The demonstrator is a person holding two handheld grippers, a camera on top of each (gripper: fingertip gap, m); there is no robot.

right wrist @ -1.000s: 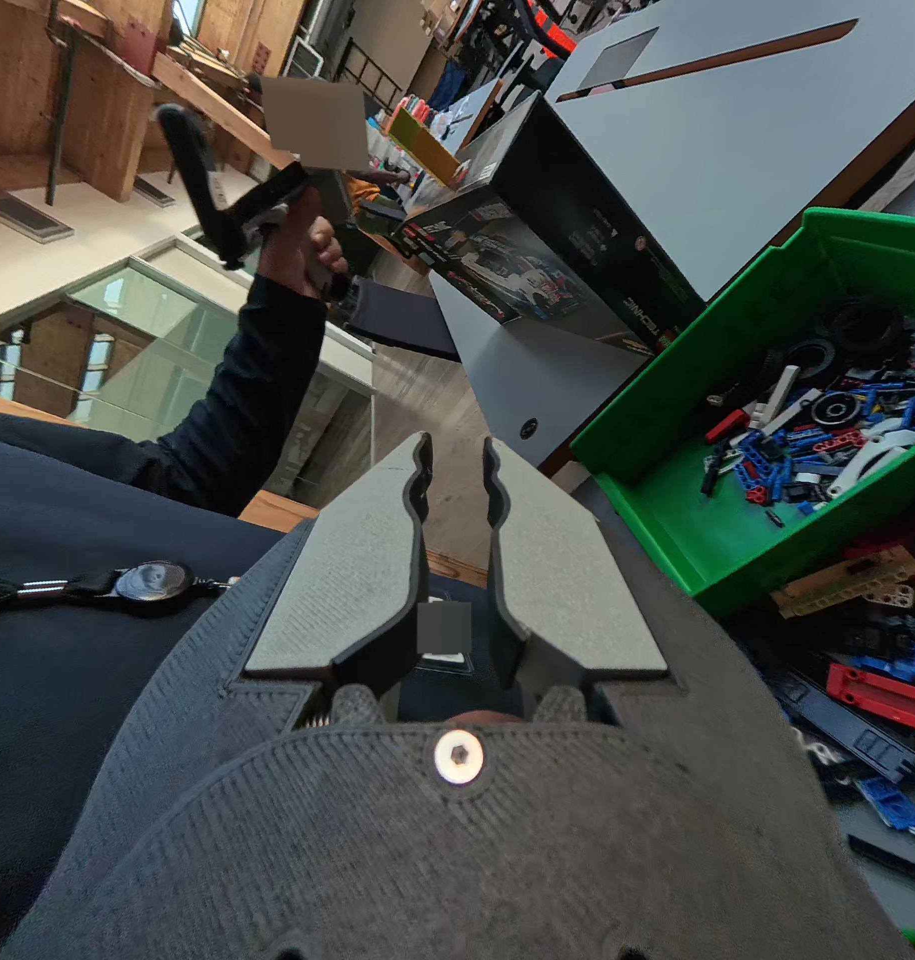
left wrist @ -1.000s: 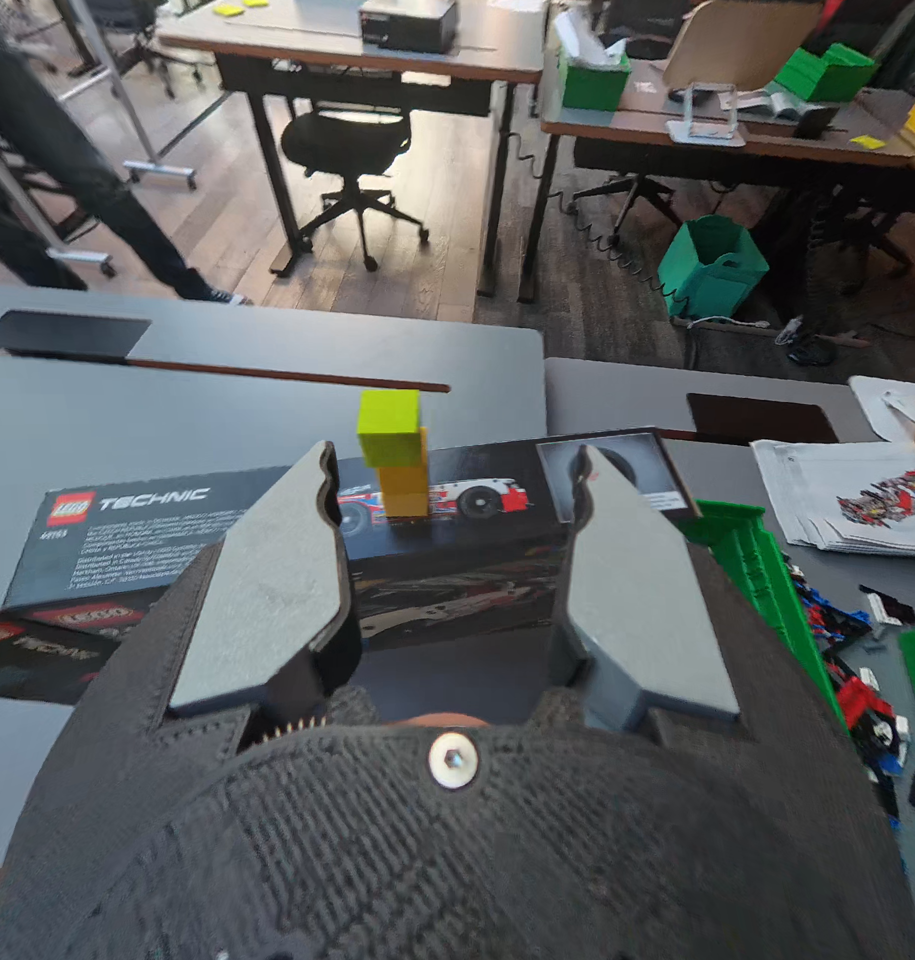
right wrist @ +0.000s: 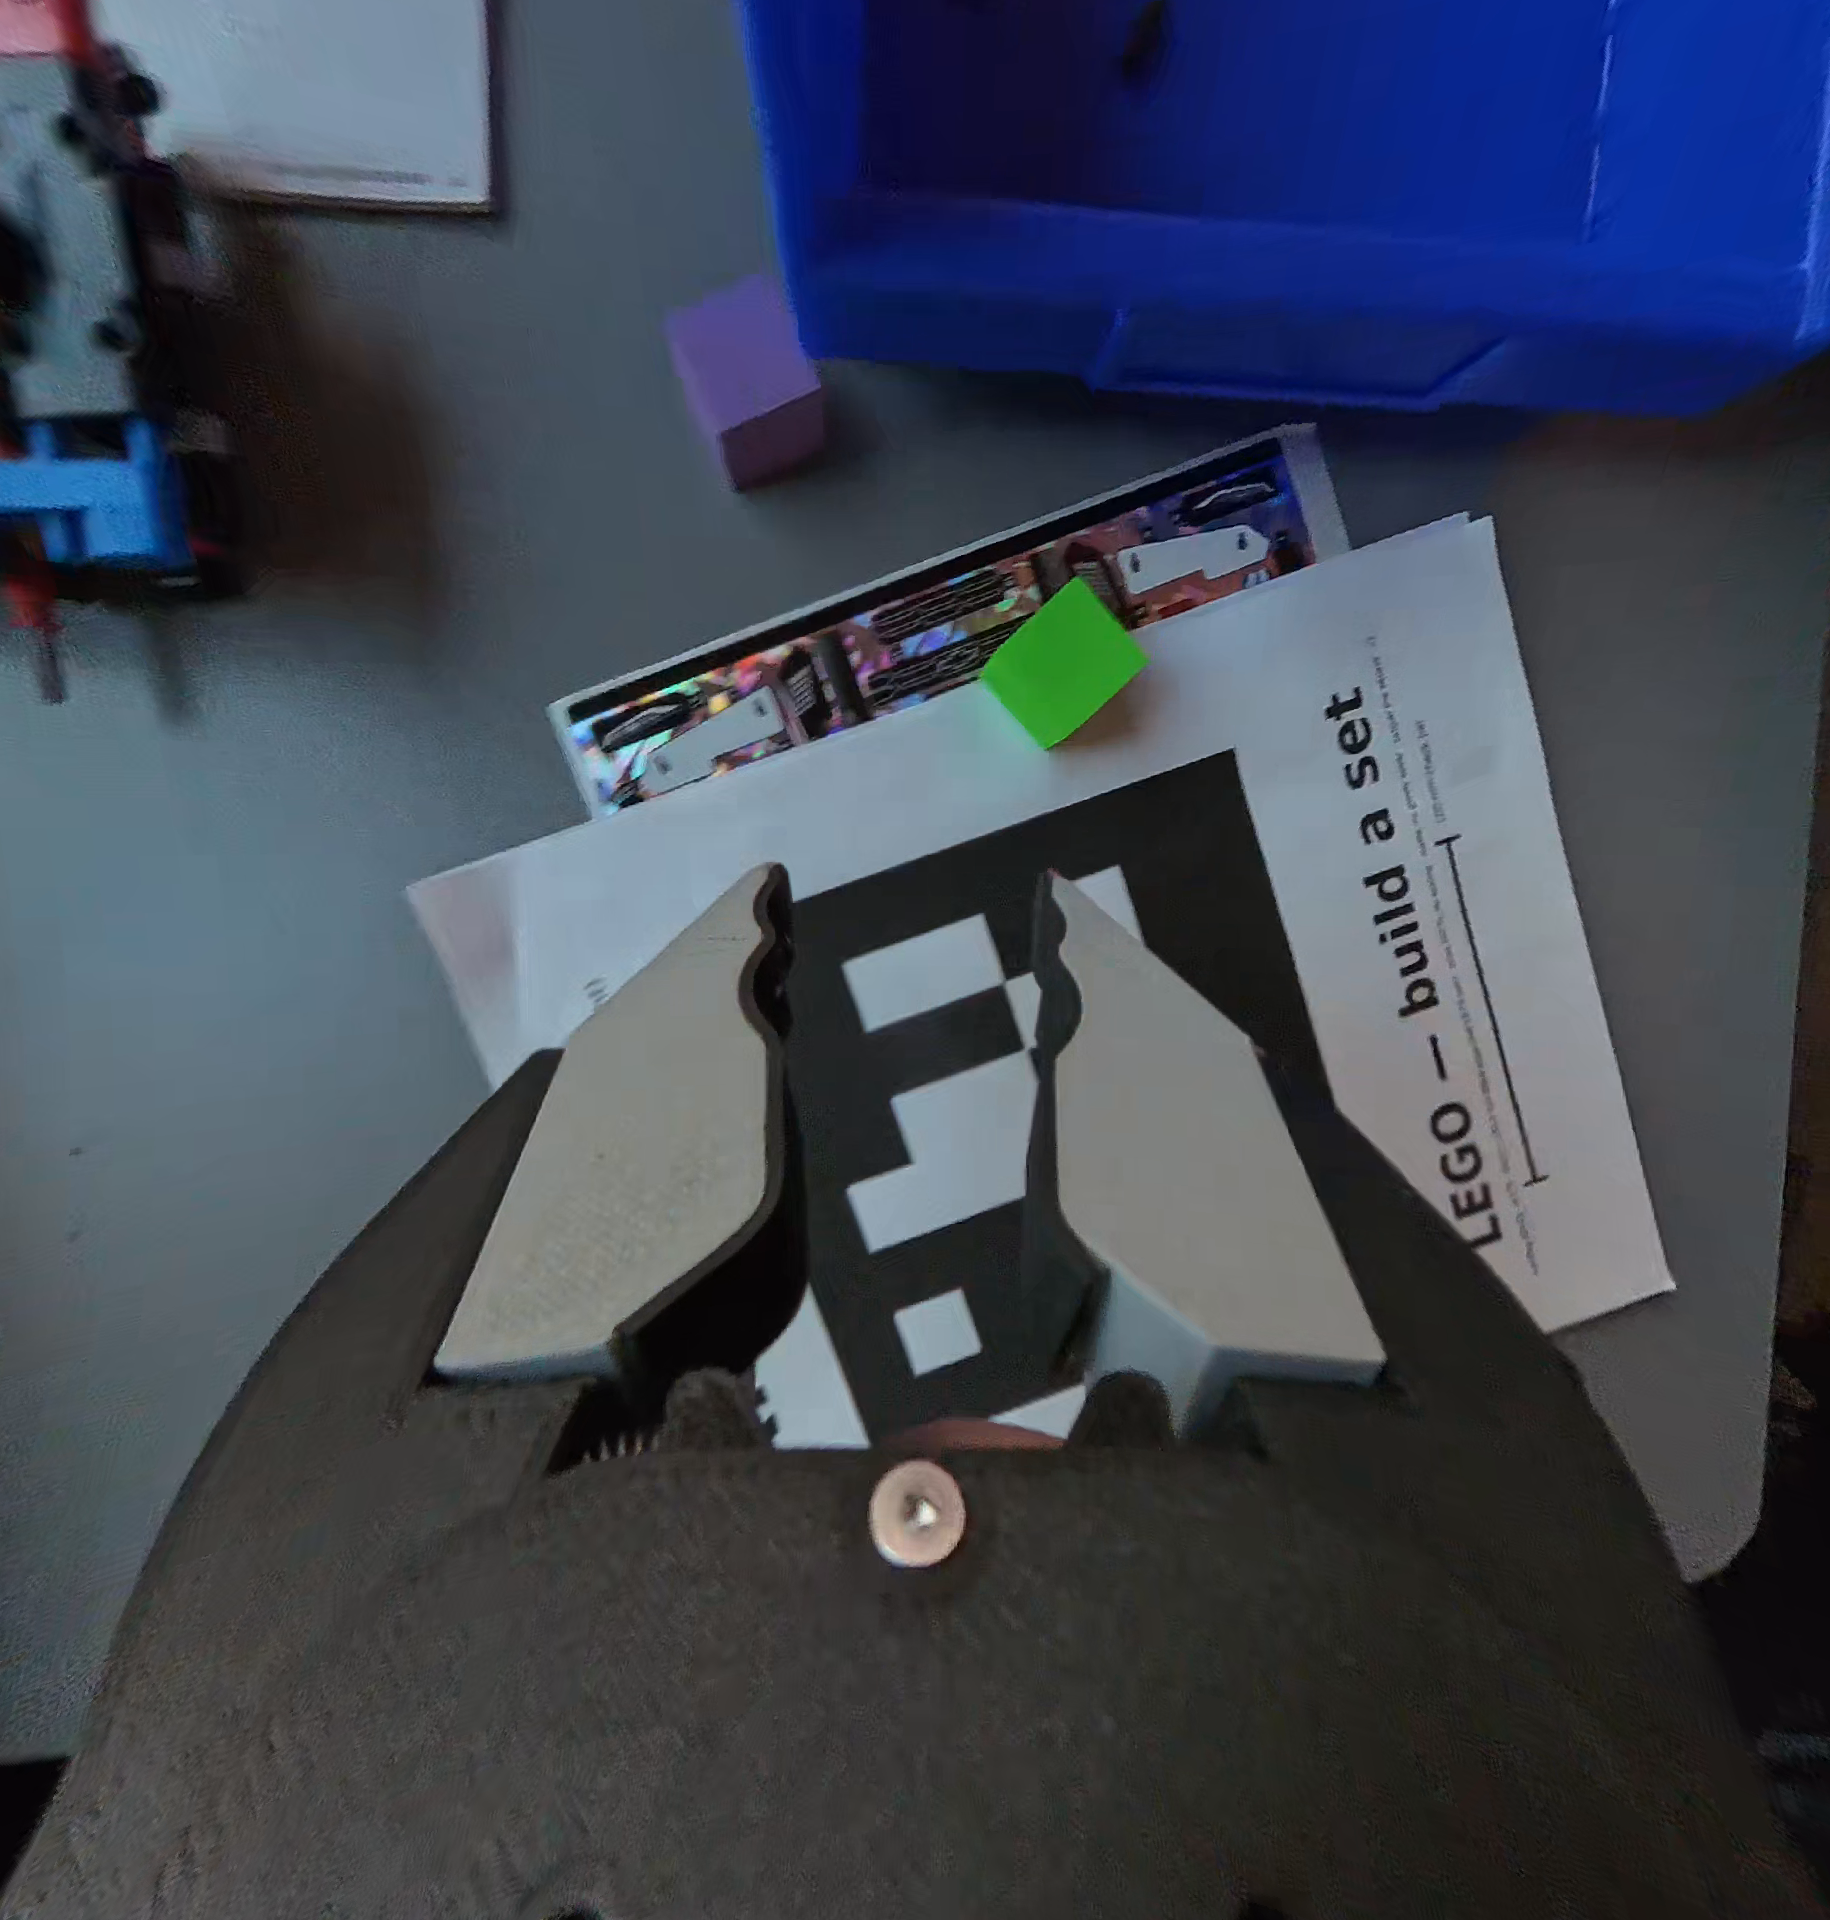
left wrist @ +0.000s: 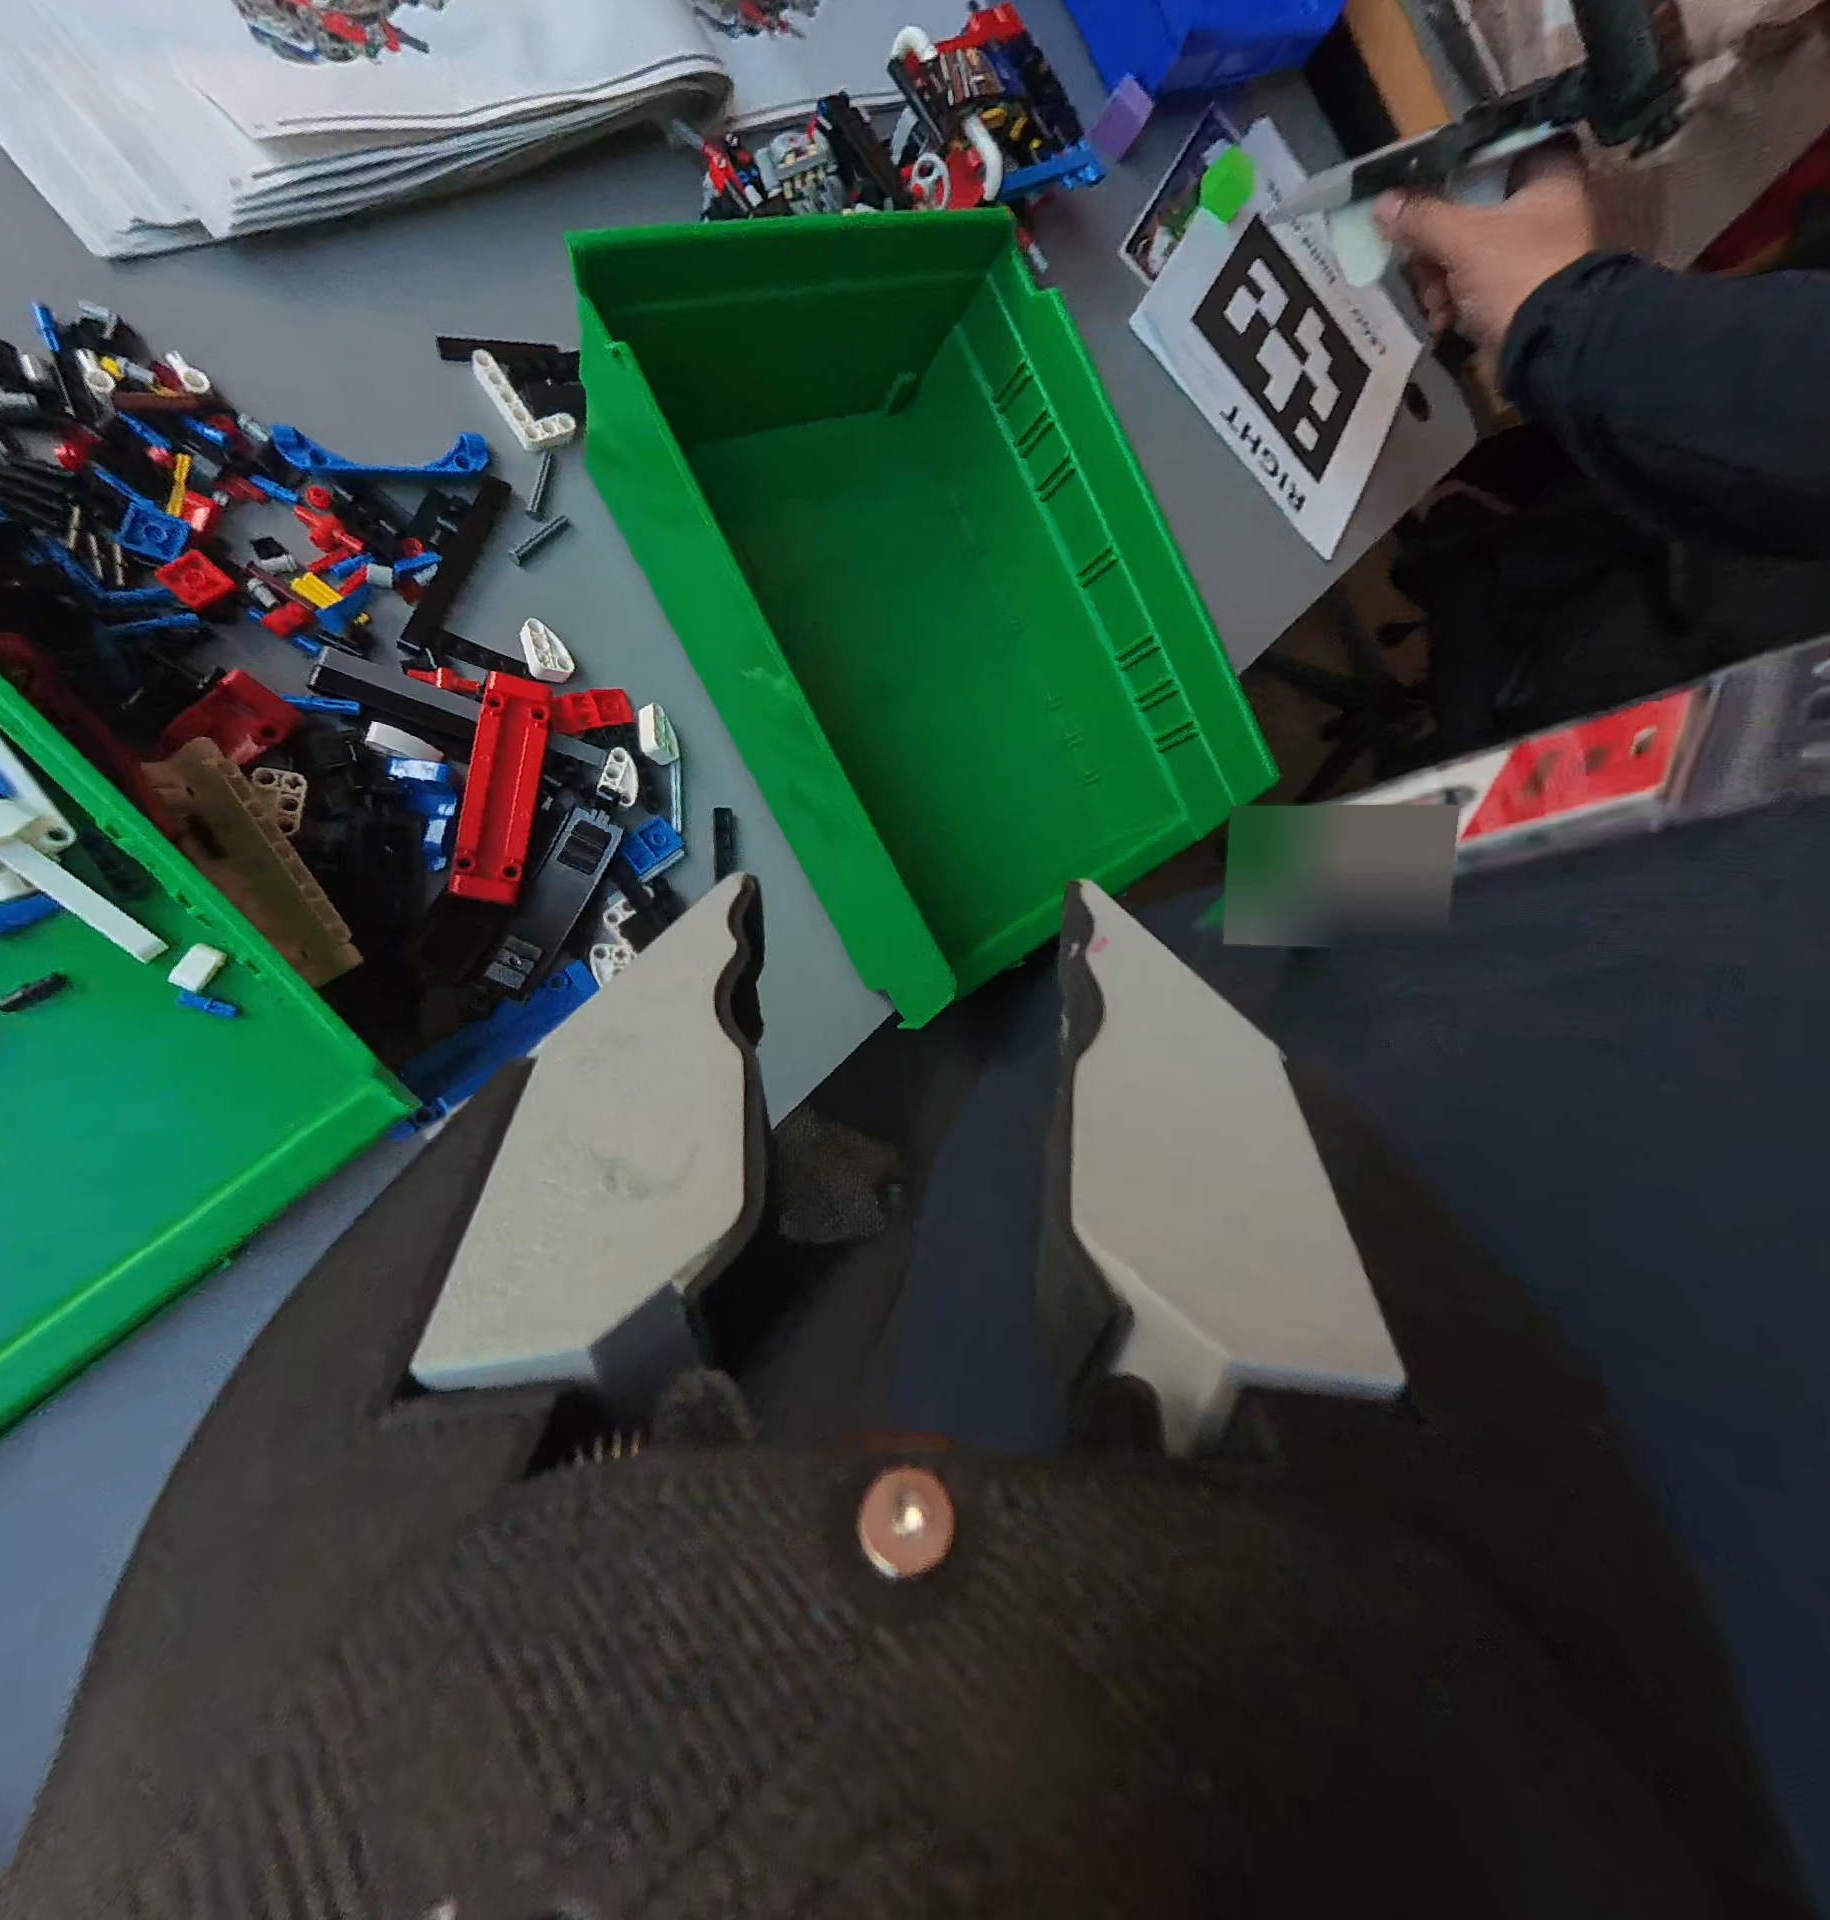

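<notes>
Left wrist view, from the left: green tray (left wrist: 111, 1164) cut off by the frame edge, only a corner and a few loose parts showing. Heap of red, blue, black and white building pieces (left wrist: 298, 665) spread over the grey bench (left wrist: 682, 499), many too small or overlapped to tell apart. Stack of printed booklets (left wrist: 350, 114) cropped at the top edge. Empty green bin (left wrist: 890, 582) standing mid-bench, its near corner just ahead of the left gripper (left wrist: 911, 966); fingers apart, nothing between them. Part-built model (left wrist: 942, 135) behind the bin, blurred. Farther right, a hand (left wrist: 1462, 270) in a dark sleeve, smeared by motion, over a white sheet with a black square marker (left wrist: 1275, 353). A blurred patch covering part of the dark clothing at right.

Right wrist view, from the left: model (right wrist: 59, 343) blurred and cut off. Purple cube (right wrist: 750, 384) on the bench, just beside a blue bin (right wrist: 1306, 208) cropped at the top. Right gripper (right wrist: 911, 935) hovering over the marker sheet, fingers apart and bare, hiding part of the marker. Green cube (right wrist: 1062, 665) resting where the sheet overlaps a shiny card (right wrist: 786, 686). Writing present on the sheet's right margin, small lines unreadable.
</notes>
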